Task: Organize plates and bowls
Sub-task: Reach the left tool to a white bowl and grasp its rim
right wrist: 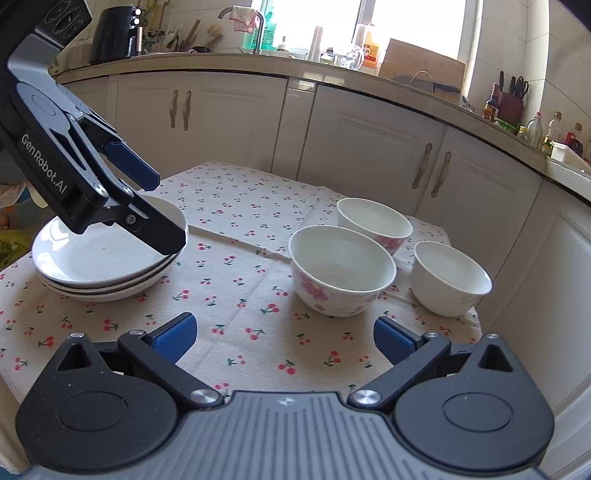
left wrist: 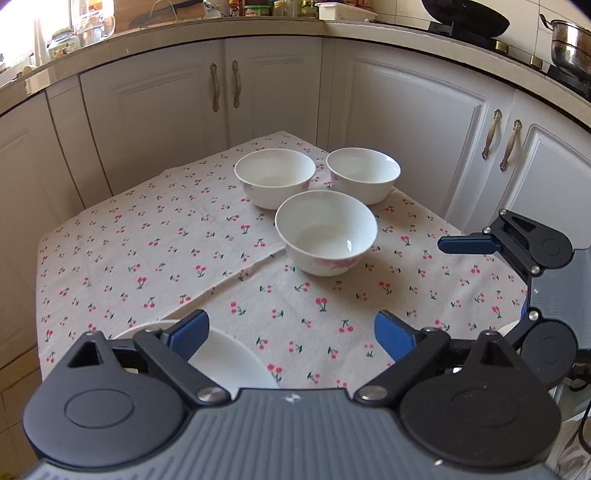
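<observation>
I was working in a home kitchen: cream cabinets (left wrist: 273, 85) with ornate handles ran under a stone countertop (right wrist: 369, 86) that carried a faucet (right wrist: 258, 22), sauce bottles (right wrist: 554, 129), a knife block (right wrist: 511, 103), a wok (left wrist: 465, 14) and a steel pot (left wrist: 569, 44).
</observation>
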The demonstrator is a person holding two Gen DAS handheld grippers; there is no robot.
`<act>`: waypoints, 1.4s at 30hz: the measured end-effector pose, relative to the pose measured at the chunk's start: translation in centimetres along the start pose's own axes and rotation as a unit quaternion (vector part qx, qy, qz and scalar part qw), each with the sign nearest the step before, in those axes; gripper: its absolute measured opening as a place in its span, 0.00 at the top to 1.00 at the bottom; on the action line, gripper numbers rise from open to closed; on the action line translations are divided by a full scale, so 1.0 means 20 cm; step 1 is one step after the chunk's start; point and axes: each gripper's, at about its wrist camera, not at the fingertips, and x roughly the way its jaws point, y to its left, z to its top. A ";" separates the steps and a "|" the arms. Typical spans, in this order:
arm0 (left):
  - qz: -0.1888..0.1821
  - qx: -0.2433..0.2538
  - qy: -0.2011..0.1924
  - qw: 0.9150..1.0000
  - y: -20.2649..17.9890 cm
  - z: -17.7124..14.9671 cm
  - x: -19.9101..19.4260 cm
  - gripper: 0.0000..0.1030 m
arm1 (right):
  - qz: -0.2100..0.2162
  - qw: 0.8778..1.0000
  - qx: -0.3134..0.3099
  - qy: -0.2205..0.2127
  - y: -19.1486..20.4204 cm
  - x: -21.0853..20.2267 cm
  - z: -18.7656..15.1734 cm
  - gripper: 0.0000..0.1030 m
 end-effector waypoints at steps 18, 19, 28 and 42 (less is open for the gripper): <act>-0.024 0.032 0.042 0.998 -0.01 0.35 0.54 0.09 | -0.019 0.999 0.044 0.022 -0.24 0.31 0.02 0.00; -0.027 0.032 0.045 0.998 0.00 0.36 0.57 0.09 | -0.018 0.999 0.043 0.023 -0.24 0.32 0.03 0.00; -0.052 0.032 0.062 0.996 0.01 0.39 0.72 0.20 | -0.007 0.999 0.037 0.026 -0.25 0.43 0.04 0.02; -0.079 0.032 0.063 0.994 0.01 0.41 0.76 0.24 | 0.007 0.999 0.037 0.014 -0.26 0.46 0.06 0.16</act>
